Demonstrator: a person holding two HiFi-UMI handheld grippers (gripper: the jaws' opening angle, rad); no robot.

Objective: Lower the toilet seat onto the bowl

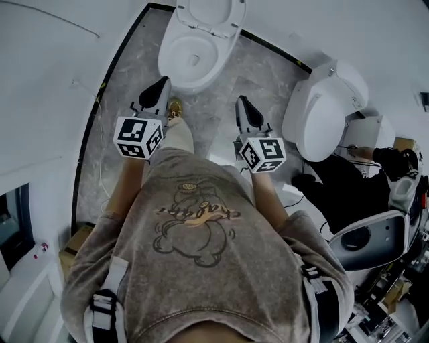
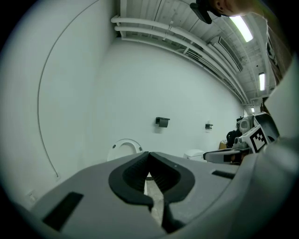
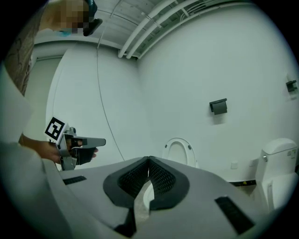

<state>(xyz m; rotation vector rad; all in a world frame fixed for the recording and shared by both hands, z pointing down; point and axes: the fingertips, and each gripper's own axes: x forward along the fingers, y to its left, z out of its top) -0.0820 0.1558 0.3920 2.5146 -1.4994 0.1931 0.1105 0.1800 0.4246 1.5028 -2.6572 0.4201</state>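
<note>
The white toilet bowl [image 1: 190, 57] stands on the grey marble floor ahead of me, with its seat [image 1: 209, 15] raised upright against the wall. In the left gripper view the raised seat [image 2: 124, 148] shows just beyond the jaws, and in the right gripper view the seat [image 3: 179, 150] stands straight ahead. My left gripper [image 1: 161, 84] is shut and empty, a short way before the bowl's front rim. My right gripper [image 1: 242, 102] is also shut and empty, to the right of the bowl. Neither touches the toilet.
A second toilet [image 1: 323, 110] stands close on the right, and a third toilet [image 1: 371, 238] sits lower right beside a person in black [image 1: 338, 191]. A curved white wall [image 1: 47, 87] bounds the left. A dark holder [image 3: 218, 106] hangs on the back wall.
</note>
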